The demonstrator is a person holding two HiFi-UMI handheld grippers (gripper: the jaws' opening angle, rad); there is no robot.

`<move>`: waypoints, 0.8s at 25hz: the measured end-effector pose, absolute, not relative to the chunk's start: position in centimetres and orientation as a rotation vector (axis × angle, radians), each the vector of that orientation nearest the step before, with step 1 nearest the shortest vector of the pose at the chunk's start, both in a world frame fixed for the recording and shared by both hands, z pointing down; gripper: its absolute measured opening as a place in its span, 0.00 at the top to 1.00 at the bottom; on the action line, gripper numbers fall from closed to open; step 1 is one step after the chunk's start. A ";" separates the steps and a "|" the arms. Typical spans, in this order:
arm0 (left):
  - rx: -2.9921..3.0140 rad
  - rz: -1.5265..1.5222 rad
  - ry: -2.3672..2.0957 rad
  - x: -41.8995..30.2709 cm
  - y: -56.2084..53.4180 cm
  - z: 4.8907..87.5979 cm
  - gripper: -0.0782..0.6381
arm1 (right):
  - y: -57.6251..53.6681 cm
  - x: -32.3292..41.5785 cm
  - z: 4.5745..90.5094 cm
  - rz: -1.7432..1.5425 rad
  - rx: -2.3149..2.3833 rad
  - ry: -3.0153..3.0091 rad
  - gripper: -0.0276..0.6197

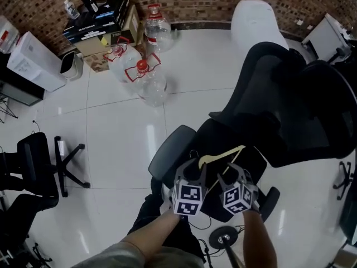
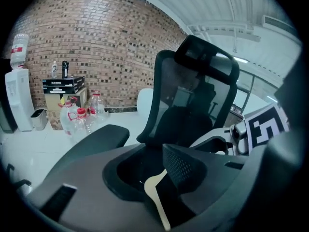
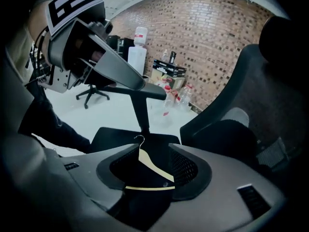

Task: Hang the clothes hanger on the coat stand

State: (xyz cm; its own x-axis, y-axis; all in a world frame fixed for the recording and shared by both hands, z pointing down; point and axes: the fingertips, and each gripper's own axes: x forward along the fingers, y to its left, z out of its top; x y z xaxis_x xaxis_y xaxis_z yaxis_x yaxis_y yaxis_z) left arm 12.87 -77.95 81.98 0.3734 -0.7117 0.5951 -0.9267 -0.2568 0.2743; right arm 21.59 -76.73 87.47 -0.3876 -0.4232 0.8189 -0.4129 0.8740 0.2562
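Note:
A pale wooden clothes hanger [image 1: 223, 154] lies flat on the seat of a black office chair [image 1: 262, 121]. My left gripper [image 1: 193, 171] is at the hanger's hook end. One hanger arm [image 2: 157, 195] runs through the gap between its jaws, which stand apart. My right gripper [image 1: 231, 177] hovers over the hanger's middle and is open. In its own view the hanger [image 3: 149, 170] lies between the jaws with its metal hook [image 3: 140, 139] pointing away, and neither pad presses on it. No coat stand can be made out.
The chair's armrest [image 1: 170, 149] stands left of the grippers. Large water bottles [image 1: 148, 77] and stacked boxes [image 1: 97, 21] sit by the brick wall. A second black chair [image 1: 33, 166] is at the far left. A round black base with a pole [image 1: 223, 238] is near my feet.

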 end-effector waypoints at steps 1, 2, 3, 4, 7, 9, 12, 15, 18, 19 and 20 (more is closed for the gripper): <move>2.037 0.488 -1.404 13.1 -78.3 83.4 0.74 | -77.2 21.8 89.2 -0.017 0.575 -2.007 0.68; 2.025 0.501 -1.400 13.2 -78.6 84.7 0.74 | -77.7 22.0 90.8 -0.023 0.542 -1.995 0.68; 2.013 0.518 -1.397 13.2 -78.9 86.0 0.74 | -78.2 22.0 92.4 -0.029 0.510 -1.984 0.67; 2.002 0.535 -1.393 13.3 -79.1 87.2 0.74 | -78.7 22.0 93.8 -0.035 0.478 -1.974 0.65; 1.979 0.576 -1.378 13.5 -80.3 90.3 0.74 | -80.4 21.9 98.2 -0.048 0.394 -1.944 0.65; 1.977 0.586 -1.370 13.9 -81.2 92.1 0.74 | -81.4 22.2 101.4 -0.055 0.335 -1.918 0.63; 1.970 0.598 -1.364 14.1 -82.2 94.5 0.74 | -82.4 22.2 105.9 -0.074 0.232 -1.878 0.61; 1.951 0.608 -1.365 13.5 -82.9 96.6 0.74 | -83.2 22.2 109.9 -0.098 0.141 -1.835 0.61; 1.940 0.612 -1.363 13.0 -83.6 98.7 0.74 | -84.4 21.9 113.3 -0.129 0.080 -1.801 0.61; 1.939 0.613 -1.360 13.0 -83.7 99.3 0.74 | -84.7 21.9 114.2 -0.138 0.061 -1.791 0.61; 1.938 0.615 -1.357 13.0 -83.9 99.7 0.74 | -84.9 21.9 115.0 -0.145 0.042 -1.782 0.61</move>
